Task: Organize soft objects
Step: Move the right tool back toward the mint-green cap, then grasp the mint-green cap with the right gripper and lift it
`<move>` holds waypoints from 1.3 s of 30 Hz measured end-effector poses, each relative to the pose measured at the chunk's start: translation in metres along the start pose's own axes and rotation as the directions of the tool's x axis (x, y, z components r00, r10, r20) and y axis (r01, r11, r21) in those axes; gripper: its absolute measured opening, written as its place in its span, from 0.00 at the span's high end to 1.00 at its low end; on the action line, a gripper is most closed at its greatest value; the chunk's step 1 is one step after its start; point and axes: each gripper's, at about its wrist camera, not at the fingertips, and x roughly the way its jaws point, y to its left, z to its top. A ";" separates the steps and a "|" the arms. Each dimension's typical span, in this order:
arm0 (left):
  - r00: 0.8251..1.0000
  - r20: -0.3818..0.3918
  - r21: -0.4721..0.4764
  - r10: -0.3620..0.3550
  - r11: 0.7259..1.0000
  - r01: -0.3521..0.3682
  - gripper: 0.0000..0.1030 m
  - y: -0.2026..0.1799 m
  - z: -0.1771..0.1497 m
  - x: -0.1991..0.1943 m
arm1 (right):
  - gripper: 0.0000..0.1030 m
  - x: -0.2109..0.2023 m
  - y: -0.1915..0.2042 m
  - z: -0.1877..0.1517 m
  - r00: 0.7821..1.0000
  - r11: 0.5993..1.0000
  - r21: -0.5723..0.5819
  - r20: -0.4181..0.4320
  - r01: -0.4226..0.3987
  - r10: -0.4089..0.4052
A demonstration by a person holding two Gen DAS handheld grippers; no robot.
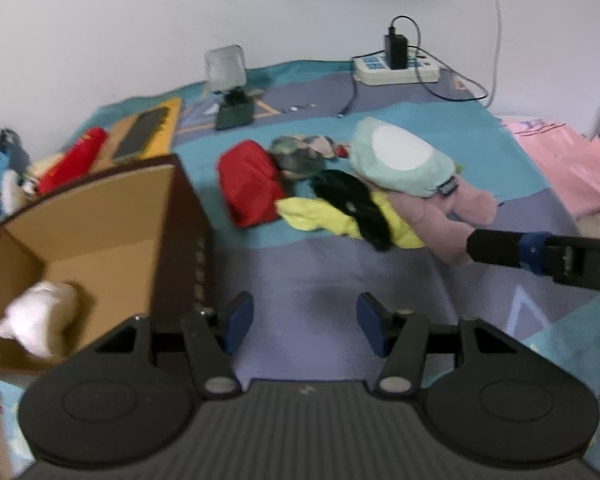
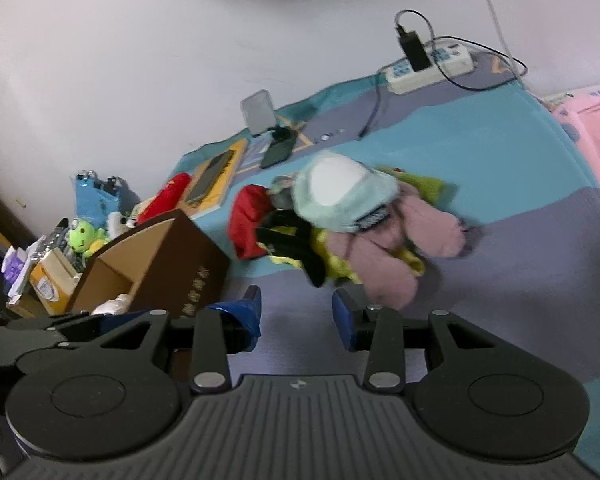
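Presumably staged for sorting — soft pile (image 1: 352, 192) heaped mid-frame on the bedspread (image 1: 300, 272), open cardboard box (image 1: 100, 216) at left already holding a white plush (image 1: 40, 320); left gripper (image 1: 305, 322) apart, empty — right gripper (image 2: 296, 316) apart too, nothing between.

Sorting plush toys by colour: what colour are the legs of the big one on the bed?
Dusty pink legs, clearest in the right wrist view.
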 end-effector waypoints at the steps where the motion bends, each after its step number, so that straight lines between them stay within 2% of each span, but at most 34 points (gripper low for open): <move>1: 1.000 0.000 -0.010 -0.023 1.000 0.023 0.43 0.000 0.000 0.003 | 0.78 0.002 -0.006 0.002 1.000 1.000 0.002 -0.002 0.008 -0.008; 4: 0.995 0.026 -0.031 -0.096 0.995 0.096 0.43 -0.004 0.006 0.010 | 0.77 0.008 -0.023 0.015 0.999 0.999 0.006 -0.009 0.032 -0.032; 9: 0.981 0.088 -0.011 -0.175 0.984 0.177 0.42 -0.016 0.025 0.020 | 0.74 0.023 -0.043 0.053 0.998 0.998 -0.013 0.028 0.058 -0.058; 15: 0.957 0.096 -0.018 -0.274 0.961 0.277 0.40 -0.025 0.047 0.048 | 0.73 0.065 -0.054 0.091 1.000 1.000 -0.009 0.019 -0.010 0.010; 18: 0.958 0.089 -0.040 -0.273 0.960 0.278 0.39 -0.025 0.056 0.064 | 0.73 0.086 -0.052 0.097 1.000 0.999 -0.052 0.024 -0.014 0.016; 21: 0.958 0.065 -0.065 -0.280 0.957 0.284 0.38 -0.025 0.062 0.080 | 0.73 0.106 -0.049 0.097 1.000 0.994 -0.107 0.000 -0.003 0.003; 26: 0.960 0.051 -0.056 -0.276 0.959 0.278 0.38 -0.029 0.067 0.095 | 0.87 0.107 -0.053 0.092 0.996 0.988 -0.121 -0.016 -0.093 0.092; 28: 0.954 0.054 -0.049 -0.294 0.954 0.296 0.38 -0.029 0.066 0.097 | 0.95 0.104 -0.056 0.090 0.992 0.987 -0.099 -0.025 -0.125 0.123; 31: 0.943 0.059 -0.055 -0.327 0.942 0.330 0.39 -0.028 0.064 0.098 | 1.00 0.094 -0.063 0.081 0.984 0.983 -0.053 -0.035 -0.175 0.174; 35: 0.926 0.045 -0.043 -0.376 0.925 0.378 0.60 -0.030 0.056 0.100 | 1.00 0.081 -0.075 0.067 0.971 0.972 0.041 -0.054 -0.232 0.234; 39: 0.921 0.039 -0.016 -0.388 0.921 0.389 0.64 -0.034 0.041 0.095 | 1.00 0.067 -0.077 0.050 0.953 0.953 0.103 -0.071 -0.285 0.293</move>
